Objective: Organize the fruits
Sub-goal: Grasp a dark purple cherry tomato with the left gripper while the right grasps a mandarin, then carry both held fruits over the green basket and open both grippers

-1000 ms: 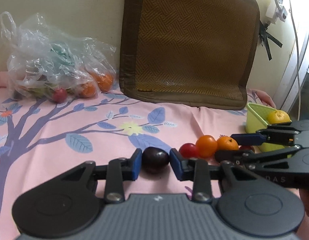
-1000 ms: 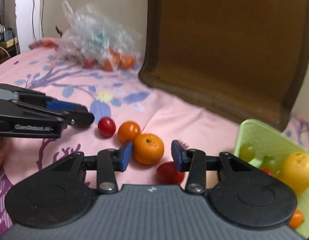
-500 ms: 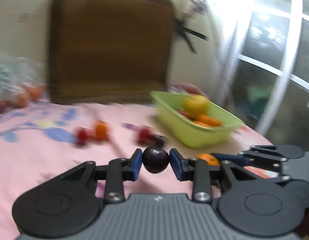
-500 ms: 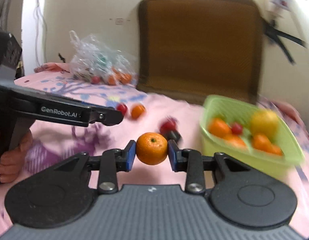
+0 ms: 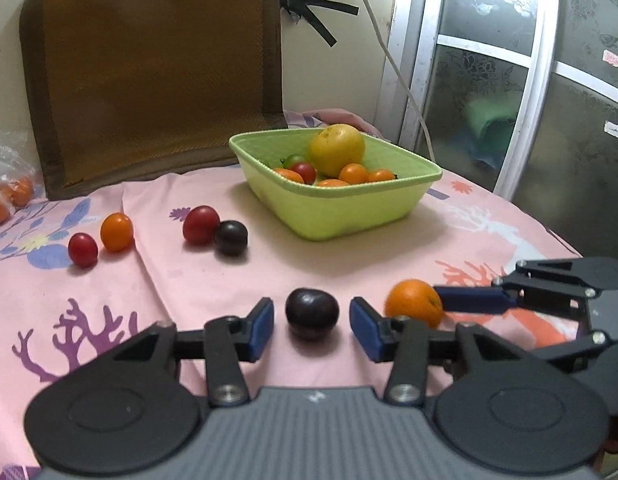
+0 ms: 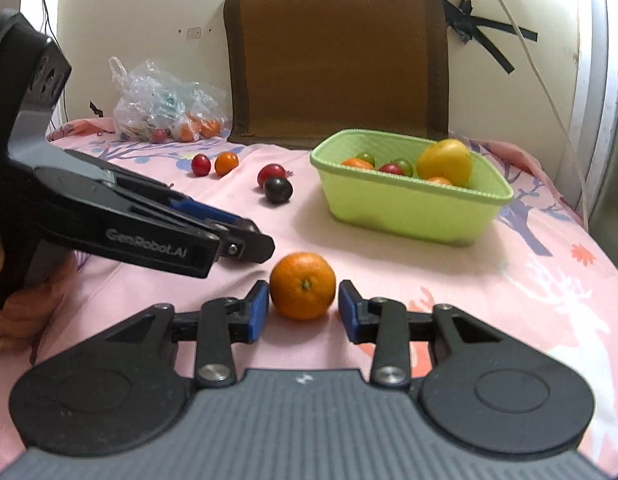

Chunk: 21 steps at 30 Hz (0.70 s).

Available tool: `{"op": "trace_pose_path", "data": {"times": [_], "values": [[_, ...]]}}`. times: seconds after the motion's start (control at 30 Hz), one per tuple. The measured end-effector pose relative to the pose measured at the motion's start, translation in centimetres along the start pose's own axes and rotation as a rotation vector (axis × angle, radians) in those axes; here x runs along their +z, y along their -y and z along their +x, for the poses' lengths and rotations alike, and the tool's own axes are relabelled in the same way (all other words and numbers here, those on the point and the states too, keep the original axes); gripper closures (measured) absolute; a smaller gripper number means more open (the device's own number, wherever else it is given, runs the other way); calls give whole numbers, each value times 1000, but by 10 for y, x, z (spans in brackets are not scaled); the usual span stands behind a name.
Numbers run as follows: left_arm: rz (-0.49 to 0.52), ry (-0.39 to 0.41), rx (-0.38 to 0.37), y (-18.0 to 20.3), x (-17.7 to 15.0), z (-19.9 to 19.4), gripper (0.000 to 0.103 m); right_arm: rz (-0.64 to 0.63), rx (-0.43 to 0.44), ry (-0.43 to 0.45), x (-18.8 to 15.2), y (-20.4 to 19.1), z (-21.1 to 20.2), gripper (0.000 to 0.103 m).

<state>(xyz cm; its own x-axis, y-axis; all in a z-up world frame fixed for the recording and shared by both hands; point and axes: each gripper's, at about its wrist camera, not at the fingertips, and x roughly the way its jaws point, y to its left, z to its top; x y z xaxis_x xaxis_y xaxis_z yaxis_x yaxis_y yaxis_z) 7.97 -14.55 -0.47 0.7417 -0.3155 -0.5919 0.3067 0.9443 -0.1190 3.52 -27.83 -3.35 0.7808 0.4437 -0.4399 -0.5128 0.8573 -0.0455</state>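
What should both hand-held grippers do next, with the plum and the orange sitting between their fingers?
Probably draw both straight back. The left hand-held gripper is open, with gaps on either side of the plum, which rests on the pink cloth. The right hand-held gripper is likewise open around the orange. Both fruits were clamped half a second ago, so they look released; moving sideways could roll them.

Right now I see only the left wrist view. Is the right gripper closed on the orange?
Observer: No. The right gripper is open; the orange sits between its pads, with a clear gap at the right one.
Operator: What is in the bag at my left edge?
Observer: The plastic bag holds a red fruit among the orange ones.
Operator: And green fruit in the basket?
Observer: The green basket holds two green tomatoes, not one.
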Motion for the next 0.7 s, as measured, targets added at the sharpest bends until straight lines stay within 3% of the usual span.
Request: {"op": "trace_pose_path", "data": {"times": [0.17, 0.23, 0.27, 0.33, 0.47, 0.63, 0.7], "values": [[17, -12, 14, 4, 1, 2, 62, 37, 27, -4, -1, 6, 0, 58], [24, -10, 13, 5, 1, 3, 73, 47, 37, -9, 0, 7, 2, 58], [29, -9, 10, 6, 1, 4, 72, 47, 38, -12, 0, 7, 3, 59], [36, -5, -1, 8, 2, 3, 73, 40, 41, -7, 0, 7, 3, 71], [14, 32, -6, 9, 17, 2, 73, 29, 34, 15, 3, 7, 4, 72], [4, 104, -36, 15, 57, 4, 72, 60, -21, 160, 13, 20, -11, 73], [15, 120, -41, 21, 75, 13, 72, 66, -79, 213, 20, 28, -14, 82]]}}
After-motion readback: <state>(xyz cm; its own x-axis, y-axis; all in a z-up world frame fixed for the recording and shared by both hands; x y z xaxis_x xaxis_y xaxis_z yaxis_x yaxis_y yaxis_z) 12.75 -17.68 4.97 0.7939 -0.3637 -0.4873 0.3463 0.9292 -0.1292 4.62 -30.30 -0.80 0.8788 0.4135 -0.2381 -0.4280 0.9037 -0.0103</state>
